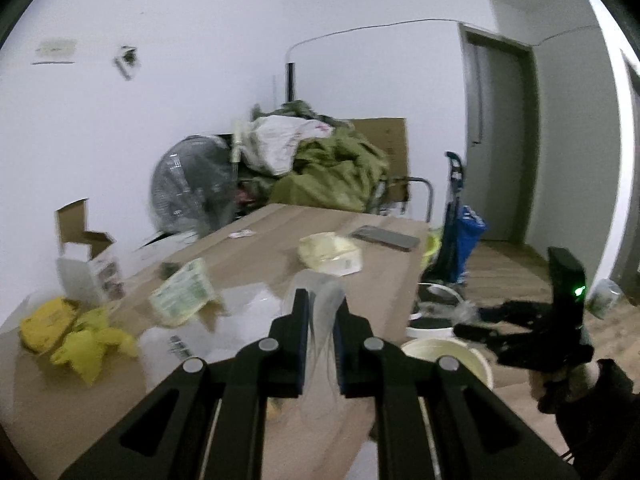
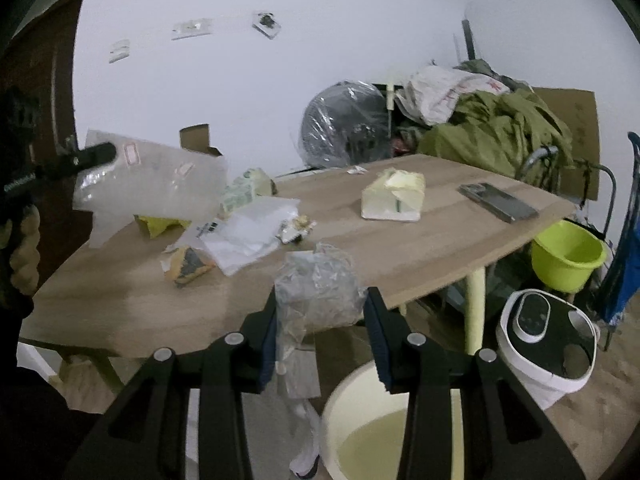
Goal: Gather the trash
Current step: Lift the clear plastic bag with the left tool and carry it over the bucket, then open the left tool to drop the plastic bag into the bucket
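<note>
Left hand-held gripper (image 1: 320,340) pinches a clear plastic bag (image 1: 320,312), the film squeezed between its jaws; in the right wrist view the same bag (image 2: 156,184) hangs wide and clear above the table's left end, with the gripper's tip on its upper left corner. Right hand-held gripper (image 2: 322,336) has its jaws spread with a crumpled clear wrapper (image 2: 320,288) between them; the left pad touches the wrapper, contact on the right pad cannot be told; a strip of it trails down below the jaws.

Ahead of both grippers is the table (image 2: 400,264); on it a tissue pack (image 2: 394,196), a phone (image 2: 498,202) toward the far right edge, white papers (image 2: 248,232), a torn brown scrap (image 2: 188,264), a green-printed carton (image 1: 182,292); yellow bags (image 1: 76,332) lie to the left of the left gripper, seen plainly only in its view.

Below and right of the right gripper sits a cream bucket (image 2: 360,432), directly under its jaws; beside it a white appliance (image 2: 548,340) and a green basin (image 2: 568,256) on the floor; the left wrist view shows only the bucket's rim (image 1: 444,350) and the right gripper (image 1: 480,326) out over it.

Behind the table: wrapped fan (image 2: 344,124), heap of green cloth (image 2: 496,132), cardboard.
</note>
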{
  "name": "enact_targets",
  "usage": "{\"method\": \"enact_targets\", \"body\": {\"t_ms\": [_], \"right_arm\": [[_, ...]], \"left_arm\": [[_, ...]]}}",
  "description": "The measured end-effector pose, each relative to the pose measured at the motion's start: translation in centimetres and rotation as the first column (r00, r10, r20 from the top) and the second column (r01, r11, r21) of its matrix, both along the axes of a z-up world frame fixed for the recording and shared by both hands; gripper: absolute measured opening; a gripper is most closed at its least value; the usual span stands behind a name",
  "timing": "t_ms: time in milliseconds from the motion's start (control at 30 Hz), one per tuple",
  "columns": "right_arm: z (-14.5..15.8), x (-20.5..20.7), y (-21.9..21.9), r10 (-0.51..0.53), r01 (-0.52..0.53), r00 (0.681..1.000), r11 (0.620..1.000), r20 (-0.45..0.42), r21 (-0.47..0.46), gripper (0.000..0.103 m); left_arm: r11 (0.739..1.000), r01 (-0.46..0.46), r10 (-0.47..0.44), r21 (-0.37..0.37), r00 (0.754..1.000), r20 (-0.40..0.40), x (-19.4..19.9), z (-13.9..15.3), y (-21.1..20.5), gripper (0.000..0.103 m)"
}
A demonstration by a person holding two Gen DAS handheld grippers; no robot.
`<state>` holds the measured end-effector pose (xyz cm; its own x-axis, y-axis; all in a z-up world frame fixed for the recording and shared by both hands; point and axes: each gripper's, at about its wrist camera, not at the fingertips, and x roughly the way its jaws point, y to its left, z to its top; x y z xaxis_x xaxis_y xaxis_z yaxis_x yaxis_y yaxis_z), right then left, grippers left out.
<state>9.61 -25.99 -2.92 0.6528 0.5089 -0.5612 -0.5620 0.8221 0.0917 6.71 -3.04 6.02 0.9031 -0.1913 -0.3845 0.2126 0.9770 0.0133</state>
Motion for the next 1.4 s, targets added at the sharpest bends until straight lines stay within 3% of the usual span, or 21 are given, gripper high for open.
{"method": "enact_targets", "body": {"t_ms": [333,433,567,767,967,1100,1200,1300,1400], "right_arm": [[-2.7,0.7,-4.3,-0.126,0.123,0.99,0.991,-0.066,-0.053,0.038],[-3.9,1.0,-5.3,-0.163,0.156,0.982,0.985,-0.099,-0.072,0.04],[-5.3,1.6,-6.5,-0.211,0.2,0.969,0.976,-0.132,-0.089,0.056],[-6.2,2.1,-8.2,-0.268,0.255,0.952,0.962,-0.151,-0.099,0.058],[-6.0,2.2,-10.0,-0.312,0.291,0.939,0.945,-0.146,-0.148,0.058],[-5.9,2.6,-11.3,-0.35,0.332,0.924,0.934,-0.15,-0.135,0.058],[-5.9,2.8,-11.2,-0.351,0.333,0.925,0.934,-0.149,-0.134,0.058],[-6.0,2.7,-10.6,-0.333,0.314,0.931,0.939,-0.152,-0.137,0.058],[-6.2,3.0,-10.0,-0.322,0.3,0.933,0.943,-0.159,-0.146,0.058]], "left_arm": [[0.975,0.215,-0.218,-0.05,0.974,-0.055,4.1,-2.2,-6.1,0.01],[0.959,0.281,-0.284,-0.044,0.955,-0.08,5.4,-3.1,-7.9,0.011],[0.936,0.348,-0.351,-0.047,0.927,-0.13,7.5,-4.8,-10.2,0.01],[0.906,0.412,-0.422,-0.095,0.877,-0.23,10.1,-7.8,-12.7,0.01],[0.887,0.441,-0.461,-0.137,0.828,-0.321,12.4,-10.5,-14.9,0.011],[0.882,0.457,-0.46,-0.11,0.791,-0.403,13.4,-12.4,-16.6,0.011],[0.891,0.449,-0.427,-0.067,0.781,-0.456,13.9,-14.0,-17.6,0.02],[0.88,0.463,-0.451,-0.104,0.748,-0.487,14.1,-15.2,-17.7,0.024],[0.879,0.464,-0.454,-0.105,0.751,-0.479,13.9,-15.1,-17.4,0.03]]}}
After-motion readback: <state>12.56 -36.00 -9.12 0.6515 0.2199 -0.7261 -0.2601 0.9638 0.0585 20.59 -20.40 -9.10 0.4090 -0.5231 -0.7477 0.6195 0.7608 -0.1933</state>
